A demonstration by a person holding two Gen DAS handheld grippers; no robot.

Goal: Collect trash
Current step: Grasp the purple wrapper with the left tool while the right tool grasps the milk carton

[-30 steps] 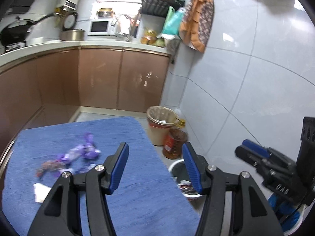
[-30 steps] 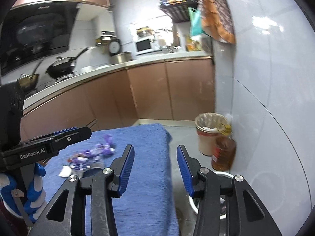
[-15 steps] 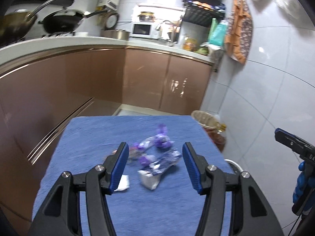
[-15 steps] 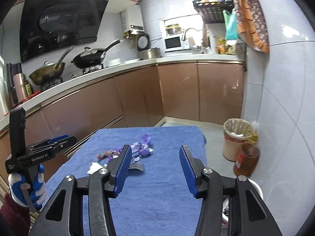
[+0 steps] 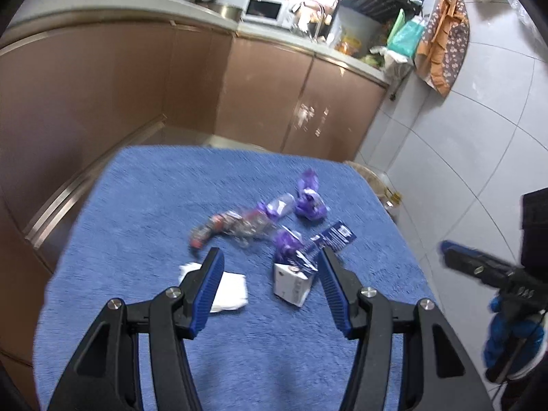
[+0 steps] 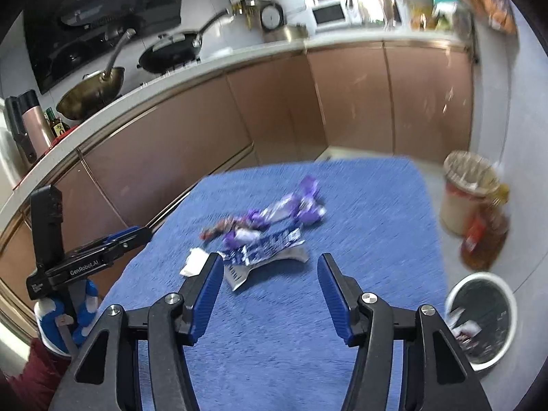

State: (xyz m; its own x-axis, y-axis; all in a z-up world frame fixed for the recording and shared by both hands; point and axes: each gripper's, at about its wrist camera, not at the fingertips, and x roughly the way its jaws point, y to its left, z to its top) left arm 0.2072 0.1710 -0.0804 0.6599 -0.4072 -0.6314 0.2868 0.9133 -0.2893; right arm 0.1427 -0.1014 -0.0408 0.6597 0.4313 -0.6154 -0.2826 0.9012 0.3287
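With my left gripper and right gripper both empty, the right's jaws just opening wider, I should straddle 1 wrapper of the litter at mid-frame on the blue cloth before carrying it to the white bin at lower right.

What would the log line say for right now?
step: reaching for trash | left hand-held gripper: open, empty | right hand-held gripper: empty, jaws just opening | wrappers: on blue cloth | bin: on floor

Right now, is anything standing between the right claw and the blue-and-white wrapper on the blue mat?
Nothing visible does. The right claw is open above bare blue mat, with the blue-and-white wrapper just ahead.
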